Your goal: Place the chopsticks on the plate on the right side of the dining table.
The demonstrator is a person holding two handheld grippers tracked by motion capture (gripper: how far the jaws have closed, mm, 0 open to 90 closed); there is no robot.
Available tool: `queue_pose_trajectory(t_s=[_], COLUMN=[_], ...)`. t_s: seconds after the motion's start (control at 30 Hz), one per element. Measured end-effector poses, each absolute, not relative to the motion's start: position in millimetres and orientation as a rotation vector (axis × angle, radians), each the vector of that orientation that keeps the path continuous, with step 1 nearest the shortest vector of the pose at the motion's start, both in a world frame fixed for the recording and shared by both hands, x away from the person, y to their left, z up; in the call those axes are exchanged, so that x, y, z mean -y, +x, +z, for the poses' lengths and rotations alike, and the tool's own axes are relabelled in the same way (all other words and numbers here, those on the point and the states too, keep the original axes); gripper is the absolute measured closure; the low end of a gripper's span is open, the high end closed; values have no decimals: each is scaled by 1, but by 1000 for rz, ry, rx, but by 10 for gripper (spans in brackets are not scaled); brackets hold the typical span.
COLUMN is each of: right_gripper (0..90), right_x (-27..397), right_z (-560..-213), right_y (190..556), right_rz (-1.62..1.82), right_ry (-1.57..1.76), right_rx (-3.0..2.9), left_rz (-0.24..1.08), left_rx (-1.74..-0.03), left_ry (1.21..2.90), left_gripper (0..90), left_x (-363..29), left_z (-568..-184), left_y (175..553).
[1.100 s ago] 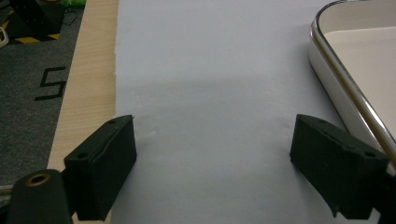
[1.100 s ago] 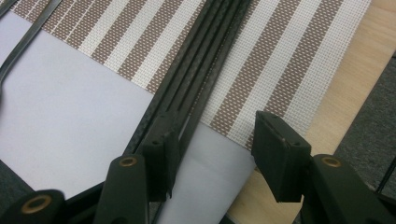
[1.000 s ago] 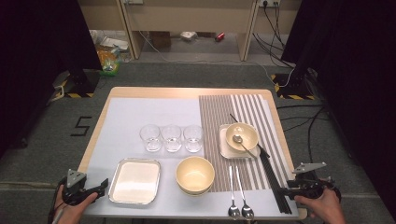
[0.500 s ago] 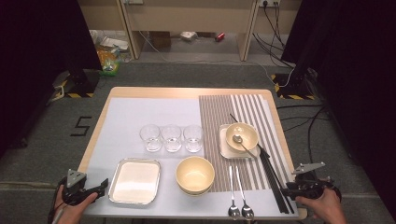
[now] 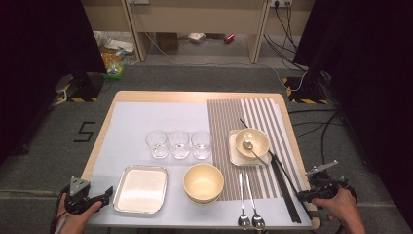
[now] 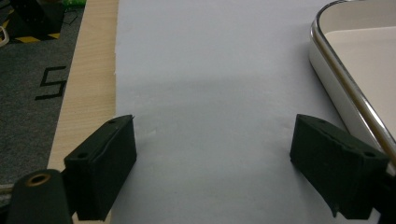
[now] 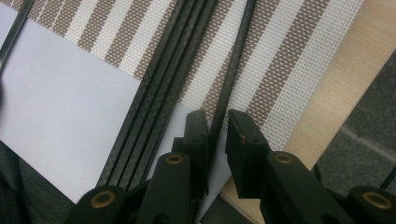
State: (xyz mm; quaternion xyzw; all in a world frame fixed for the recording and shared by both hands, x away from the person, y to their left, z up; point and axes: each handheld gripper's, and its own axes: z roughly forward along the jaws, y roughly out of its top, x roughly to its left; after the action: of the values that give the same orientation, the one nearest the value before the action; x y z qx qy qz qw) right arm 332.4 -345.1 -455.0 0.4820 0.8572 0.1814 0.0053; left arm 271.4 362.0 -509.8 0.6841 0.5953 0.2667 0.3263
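Note:
Several black chopsticks [image 5: 281,185] lie slanted along the right edge of the striped mat [image 5: 224,122]. One single chopstick [image 7: 233,70] lies apart from the bundle [image 7: 163,79] and runs between the jaws of my right gripper [image 7: 216,116]. Those jaws have just been closing and stand narrow around the stick, with a thin gap still showing. The right gripper [image 5: 304,195] sits at the table's front right corner. My left gripper [image 5: 104,194] rests open at the front left, with bare white sheet between the jaws of the left gripper [image 6: 215,154].
A steel-rimmed tray [image 5: 140,168] lies just right of the left gripper, its rim [image 6: 345,88] close to the right jaw. A cream bowl [image 5: 203,181], three glasses [image 5: 178,144], two spoons [image 5: 248,204] and a small bowl [image 5: 252,141] holding a spoon stand mid-table.
The right gripper's jaws have drawn closer together at the chopsticks' near ends. Both hands stay where they were.

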Motion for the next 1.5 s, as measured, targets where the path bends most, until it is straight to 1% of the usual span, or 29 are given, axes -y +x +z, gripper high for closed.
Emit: queue_pose_trajectory(t_s=[0.17,0.27,0.4,0.7,0.9,1.5], right_gripper=[822,831,837,844,843,860], right_x=[346,348,349,342,332,351], right_z=[-455,-455,-455,-453,-451,-449], right_y=[340,343,347,354,356,352], right_rz=[544,553,531,413,306,533], right_ry=[1588,1694,1734,1790,1738,1715], right_rx=[-2697,-2695,-2693,-2704,-2711,-2679], left_rz=[698,698,698,693,698,698], left_rx=[-1561,-1561,-1561,-1561,-1560,-1561], left_ry=[1790,1790,1790,1794,1790,1789], left_gripper=[134,134,134,134,134,134], left_x=[-362,-362,-362,-362,-362,-362], left_z=[-510,-510,-510,-510,-510,-510], left_y=[271,271,272,271,271,272])
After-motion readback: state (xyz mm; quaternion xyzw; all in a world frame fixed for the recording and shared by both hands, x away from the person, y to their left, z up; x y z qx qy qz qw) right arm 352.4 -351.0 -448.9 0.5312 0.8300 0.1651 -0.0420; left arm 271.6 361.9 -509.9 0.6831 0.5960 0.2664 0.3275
